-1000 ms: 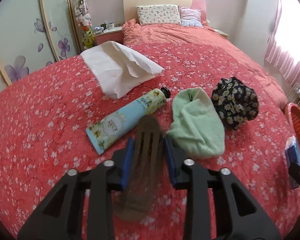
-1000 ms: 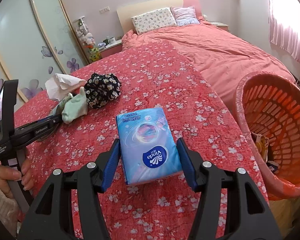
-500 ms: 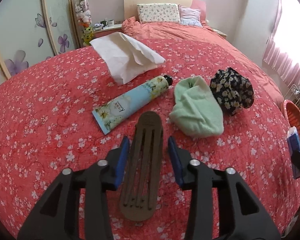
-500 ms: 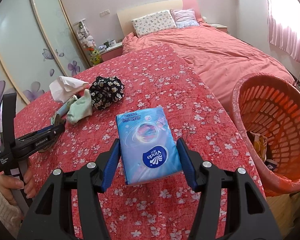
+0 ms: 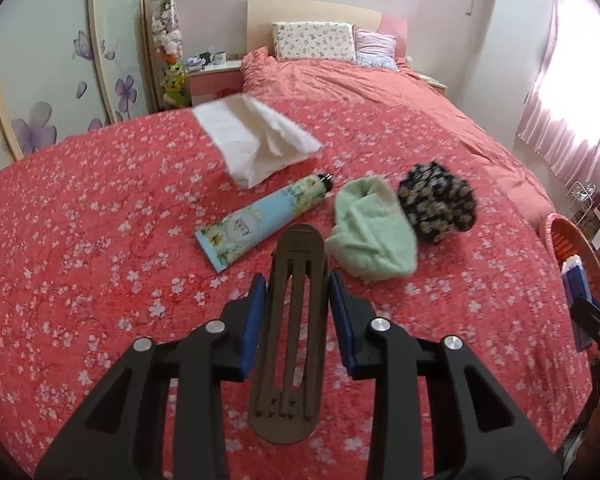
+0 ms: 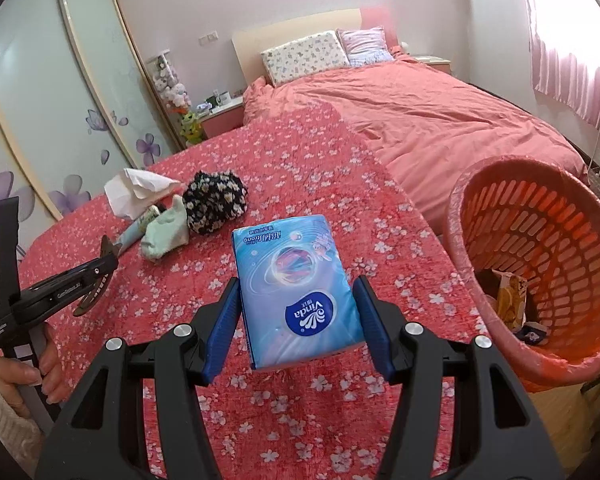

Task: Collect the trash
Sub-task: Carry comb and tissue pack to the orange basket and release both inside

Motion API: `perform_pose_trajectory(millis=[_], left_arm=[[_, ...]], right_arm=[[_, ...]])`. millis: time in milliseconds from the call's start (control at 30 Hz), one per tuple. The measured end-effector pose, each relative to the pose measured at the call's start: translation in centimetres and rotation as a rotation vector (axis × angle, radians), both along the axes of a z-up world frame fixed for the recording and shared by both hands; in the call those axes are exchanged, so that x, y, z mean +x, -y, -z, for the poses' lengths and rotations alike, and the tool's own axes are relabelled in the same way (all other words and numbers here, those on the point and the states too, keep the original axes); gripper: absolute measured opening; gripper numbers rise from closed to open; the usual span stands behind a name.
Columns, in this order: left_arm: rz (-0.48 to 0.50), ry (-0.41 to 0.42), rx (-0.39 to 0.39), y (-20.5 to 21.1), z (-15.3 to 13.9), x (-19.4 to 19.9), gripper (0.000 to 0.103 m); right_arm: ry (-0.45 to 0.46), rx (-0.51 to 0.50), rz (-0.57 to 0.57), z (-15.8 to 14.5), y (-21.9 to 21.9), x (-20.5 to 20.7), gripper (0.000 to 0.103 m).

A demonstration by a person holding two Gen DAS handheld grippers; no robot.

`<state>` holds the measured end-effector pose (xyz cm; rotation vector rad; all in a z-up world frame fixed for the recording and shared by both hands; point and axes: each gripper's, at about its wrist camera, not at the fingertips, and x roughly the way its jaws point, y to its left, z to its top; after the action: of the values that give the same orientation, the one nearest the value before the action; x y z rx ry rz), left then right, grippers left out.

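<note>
My left gripper (image 5: 297,288) is shut on a flat brown slotted plastic piece (image 5: 294,320) and holds it above the red floral bedspread (image 5: 80,240). My right gripper (image 6: 298,294) is shut on a blue Vinda tissue pack (image 6: 296,280), held above the bedspread just left of the orange trash basket (image 6: 540,248). The basket holds some wrappers (image 6: 508,300). The left gripper also shows in the right wrist view (image 6: 104,264) at the left. On the bed lie a floral tube (image 5: 260,224), a crumpled white tissue (image 5: 256,144), a green cloth (image 5: 370,236) and a black daisy-print pouch (image 5: 436,200).
The bed with pillows (image 5: 314,40) lies beyond. A wardrobe with flower decals (image 5: 40,80) stands at the left and a nightstand (image 5: 216,76) beside it. Pink curtains (image 5: 572,100) hang at the right. The basket's rim (image 5: 568,232) shows at the right edge of the left wrist view.
My left gripper has lifted and pulled back with the brown piece, so the bed items look farther away. My right gripper with the tissue pack has shifted slightly towards the basket.
</note>
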<state>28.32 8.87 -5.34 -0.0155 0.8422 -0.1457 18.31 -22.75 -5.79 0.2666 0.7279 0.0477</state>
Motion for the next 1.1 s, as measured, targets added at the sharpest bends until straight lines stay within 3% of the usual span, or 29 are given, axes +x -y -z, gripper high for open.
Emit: perform_pose_trajectory(millis=[500, 900, 1100], left_arm=[[0.13, 0.078, -0.033, 5.8, -5.0, -2.6, 0.032], [0.298, 0.117, -0.099, 14.0, -7.9, -4.5, 0.032], [0.386, 0.113, -0.13, 18.6, -8.0, -5.3, 0.032]], right_arm=[[0.104, -0.04, 0.051, -3.0, 1.9, -2.2, 0.057], [0.193, -0.114, 0.208, -4.9, 6.7, -4.6, 0.057], [0.211, -0.158, 0.284, -5.0, 9.2, -5.3, 0.057]])
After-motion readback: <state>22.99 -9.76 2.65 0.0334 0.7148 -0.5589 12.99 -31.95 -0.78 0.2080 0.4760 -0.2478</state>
